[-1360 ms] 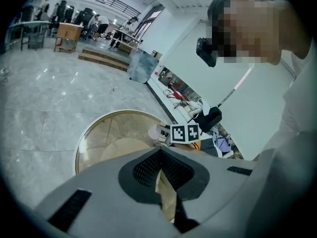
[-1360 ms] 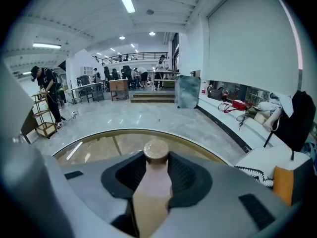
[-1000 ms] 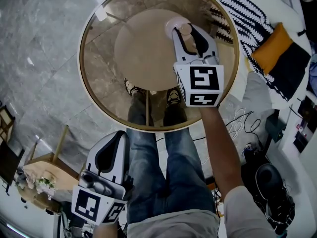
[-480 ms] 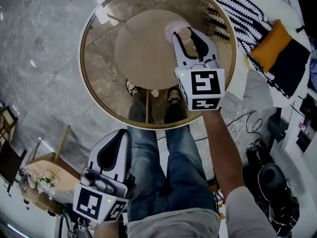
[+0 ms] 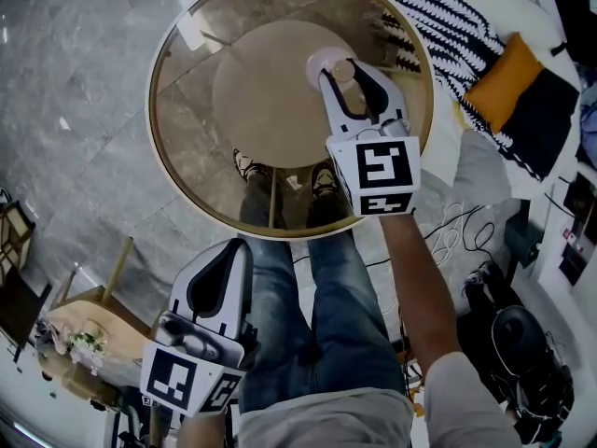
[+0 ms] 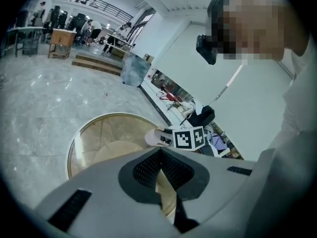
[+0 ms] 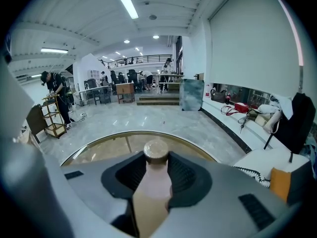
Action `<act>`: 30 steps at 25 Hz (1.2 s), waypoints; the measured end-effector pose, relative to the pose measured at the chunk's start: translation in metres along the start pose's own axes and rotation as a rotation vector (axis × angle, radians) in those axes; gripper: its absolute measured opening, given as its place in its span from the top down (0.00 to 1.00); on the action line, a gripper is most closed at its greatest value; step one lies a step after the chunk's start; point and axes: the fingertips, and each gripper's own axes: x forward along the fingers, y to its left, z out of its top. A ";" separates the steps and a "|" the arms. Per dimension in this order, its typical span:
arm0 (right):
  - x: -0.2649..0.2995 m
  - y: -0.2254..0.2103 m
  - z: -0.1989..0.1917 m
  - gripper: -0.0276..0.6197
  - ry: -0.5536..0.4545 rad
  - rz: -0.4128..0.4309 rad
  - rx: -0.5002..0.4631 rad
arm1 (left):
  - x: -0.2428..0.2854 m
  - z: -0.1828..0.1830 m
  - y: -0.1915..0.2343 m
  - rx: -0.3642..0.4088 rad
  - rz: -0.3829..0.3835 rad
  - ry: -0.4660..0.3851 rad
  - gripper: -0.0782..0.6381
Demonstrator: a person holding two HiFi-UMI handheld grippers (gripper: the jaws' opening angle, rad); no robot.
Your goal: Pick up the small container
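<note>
Where right gripper (image 7: 157,161) fingers (image 7: 184,175) close, small container (image 7: 151,197) sits.

Bright, even indoor light throughout. Ceiling strips (image 7: 126,1) in the right gripper view glare white, and the polished floor (image 7: 148,115) throws them back as pale streaks. In the head view the glass bench (image 5: 179,147) carries a white glare patch near its rim. All views bulge like a fisheye, and both gripper views have dark corners. The right tongs (image 7: 155,175) and the container (image 7: 156,153) look soft, too near the lens.
</note>
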 end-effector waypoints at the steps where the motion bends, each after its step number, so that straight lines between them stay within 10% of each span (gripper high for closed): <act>1: -0.003 0.001 0.001 0.73 -0.001 0.003 -0.003 | -0.001 0.000 -0.002 0.002 -0.001 -0.002 0.87; 30: -0.069 0.013 0.006 0.73 0.005 0.077 -0.037 | -0.021 0.002 -0.051 0.031 0.005 -0.053 0.87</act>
